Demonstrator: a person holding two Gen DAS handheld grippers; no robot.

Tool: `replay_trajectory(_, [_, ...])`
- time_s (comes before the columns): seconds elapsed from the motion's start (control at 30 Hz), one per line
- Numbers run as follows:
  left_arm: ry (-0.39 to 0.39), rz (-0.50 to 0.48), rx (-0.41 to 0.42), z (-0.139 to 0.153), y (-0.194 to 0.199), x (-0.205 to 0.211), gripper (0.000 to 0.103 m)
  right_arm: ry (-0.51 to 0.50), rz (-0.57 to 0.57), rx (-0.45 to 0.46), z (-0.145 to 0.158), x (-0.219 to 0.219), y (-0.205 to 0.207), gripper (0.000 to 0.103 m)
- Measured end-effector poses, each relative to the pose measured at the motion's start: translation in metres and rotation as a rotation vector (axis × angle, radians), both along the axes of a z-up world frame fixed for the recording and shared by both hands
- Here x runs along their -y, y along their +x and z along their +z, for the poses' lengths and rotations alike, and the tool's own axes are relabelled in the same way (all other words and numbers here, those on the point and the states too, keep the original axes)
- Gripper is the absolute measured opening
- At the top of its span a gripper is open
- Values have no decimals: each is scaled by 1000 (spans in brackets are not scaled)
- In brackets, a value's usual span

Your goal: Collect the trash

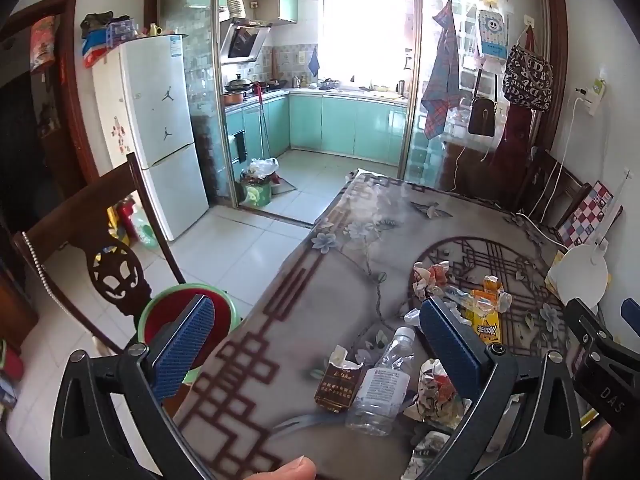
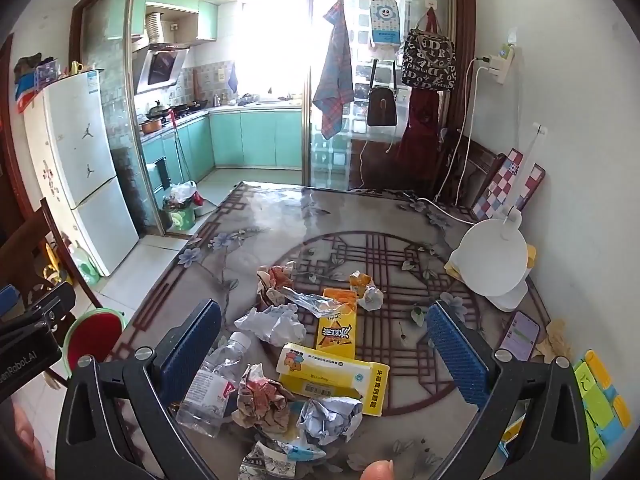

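Fig. L tongs (image 1: 316, 344) and R tongs (image 2: 326, 350), both spread wide, nothing between the pads; both hover above the table (image 1: 288, 280).

Trash, rel. to R tongs: bottle (image 2: 216, 384) lies on its side just inside the L pad; crumpled wrapper (image 2: 262, 398) beside it; yellow box (image 2: 332, 372) midway between pads; foil wad (image 2: 330, 420) below the box, close to the camera; white paper wad (image 2: 276, 326) and orange packet (image 2: 336, 320) further ahead; more scraps (image 2: 276, 276) beyond.

Rel. to L tongs: bottle (image 1: 384, 380) and brown pack (image 1: 336, 384) lie between the pads, nearer the R pad; most of the pile is behind or past that pad. Bin (image 1: 184, 320), red inside w/ green rim, sits low behind the L pad, off the table edge.

Risks (judged): pieces overlap, so closing on one may drag or scatter its neighbours; bottle is smooth and round, likely to roll or squirt out of the pads; light wads may slip when carried over the table edge to the bin. Phone (image 2: 520, 336) and lamp (image 2: 494, 264) stand past the R pad of the R tongs, near the trash, and could be knocked or taken by mistake.

View diffs: R view alone shows phone, yellow box, foil wad. L view alone shows brown pack and chair (image 1: 100, 256) beside the bin.
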State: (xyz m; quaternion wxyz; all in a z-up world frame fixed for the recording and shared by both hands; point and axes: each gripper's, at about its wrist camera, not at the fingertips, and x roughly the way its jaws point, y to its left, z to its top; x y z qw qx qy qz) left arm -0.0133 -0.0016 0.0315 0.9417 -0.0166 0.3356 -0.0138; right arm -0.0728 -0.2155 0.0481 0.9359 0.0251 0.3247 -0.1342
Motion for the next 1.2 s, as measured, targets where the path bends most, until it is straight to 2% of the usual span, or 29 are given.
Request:
replay_trajectory(0.1, [0,5,8,-3,1,2,103,1,-1,-1,1,2,-1,103])
replay_trajectory(0.4, [17,9,-3,12,8,-15,103,2,-4,-8,-2,3,-4,103])
replay_trajectory(0.67, [33,27,-13,5,-1,-3,103,2,-3,-7,-4,2,-4,103])
replay_trajectory(1.2, [31,41,-19,1,-3,-6,103,2,0,-27,-11,-2,-2,103])
